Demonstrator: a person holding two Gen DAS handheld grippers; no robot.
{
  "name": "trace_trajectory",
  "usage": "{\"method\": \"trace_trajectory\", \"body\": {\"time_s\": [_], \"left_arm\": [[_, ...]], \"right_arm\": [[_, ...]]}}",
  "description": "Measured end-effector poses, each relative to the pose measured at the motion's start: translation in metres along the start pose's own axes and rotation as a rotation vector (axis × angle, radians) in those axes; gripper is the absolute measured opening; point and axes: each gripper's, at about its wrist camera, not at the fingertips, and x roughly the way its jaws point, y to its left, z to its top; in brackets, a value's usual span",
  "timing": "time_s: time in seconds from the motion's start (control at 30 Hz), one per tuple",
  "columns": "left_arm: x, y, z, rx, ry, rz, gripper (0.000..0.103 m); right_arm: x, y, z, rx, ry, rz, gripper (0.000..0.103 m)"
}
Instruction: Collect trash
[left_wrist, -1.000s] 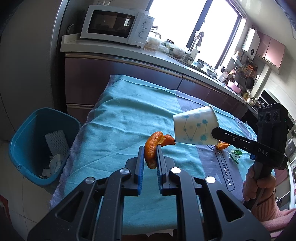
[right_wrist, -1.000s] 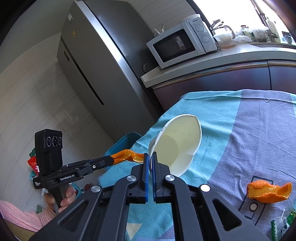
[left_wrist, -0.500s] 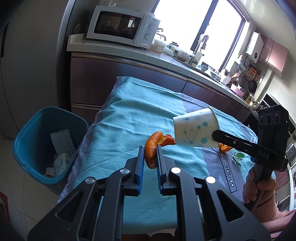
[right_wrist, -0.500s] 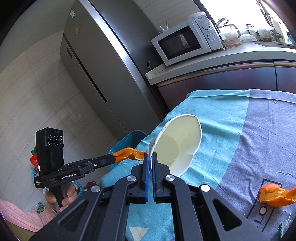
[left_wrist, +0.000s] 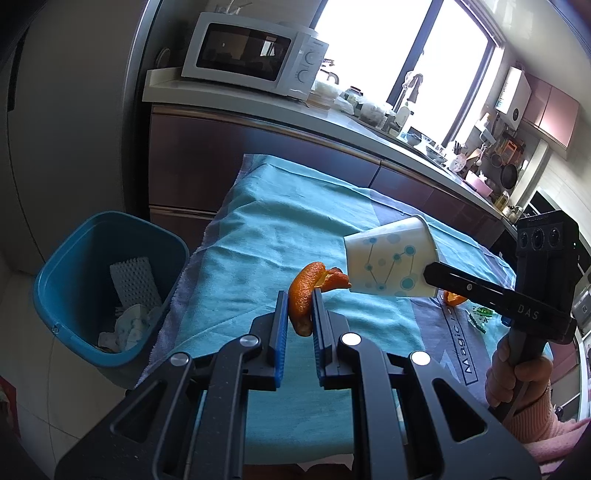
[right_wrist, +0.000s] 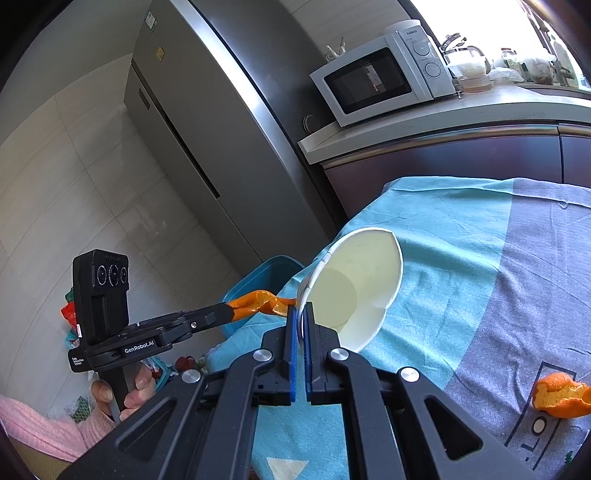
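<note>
My left gripper (left_wrist: 300, 303) is shut on a curled orange peel (left_wrist: 306, 291), held above the teal cloth of the table (left_wrist: 258, 236). My right gripper (right_wrist: 302, 314) is shut on the rim of a white paper cup (right_wrist: 354, 288) with blue dots, tilted on its side; in the left wrist view the cup (left_wrist: 388, 264) hangs just right of the peel. In the right wrist view the left gripper (right_wrist: 231, 314) shows with the peel (right_wrist: 258, 301) in its tips. A blue trash bin (left_wrist: 107, 284) stands on the floor left of the table, with white scraps inside.
Another orange peel (right_wrist: 559, 397) lies on the grey part of the cloth at the right, with green scraps (left_wrist: 480, 317) near it. A counter with a microwave (left_wrist: 255, 55) runs behind the table. A tall steel fridge (right_wrist: 207, 122) stands beside the bin.
Both views have shifted slightly, so the bin and table sit a little further right in the left wrist view. Both grips are unchanged.
</note>
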Motion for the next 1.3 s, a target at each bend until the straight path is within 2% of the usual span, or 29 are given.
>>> {"method": "trace_trajectory", "body": {"time_s": [0.83,1.3], "left_arm": [[-0.017,0.025,0.002,-0.039,-0.035,0.043,0.013],[-0.031,0.052,0.007,-0.082,-0.071,0.104,0.013]], "right_arm": [[0.023,0.011,0.007,-0.032,0.045,0.042,0.002],[0.047,0.026,0.016,-0.055,0.076,0.073,0.002]]}}
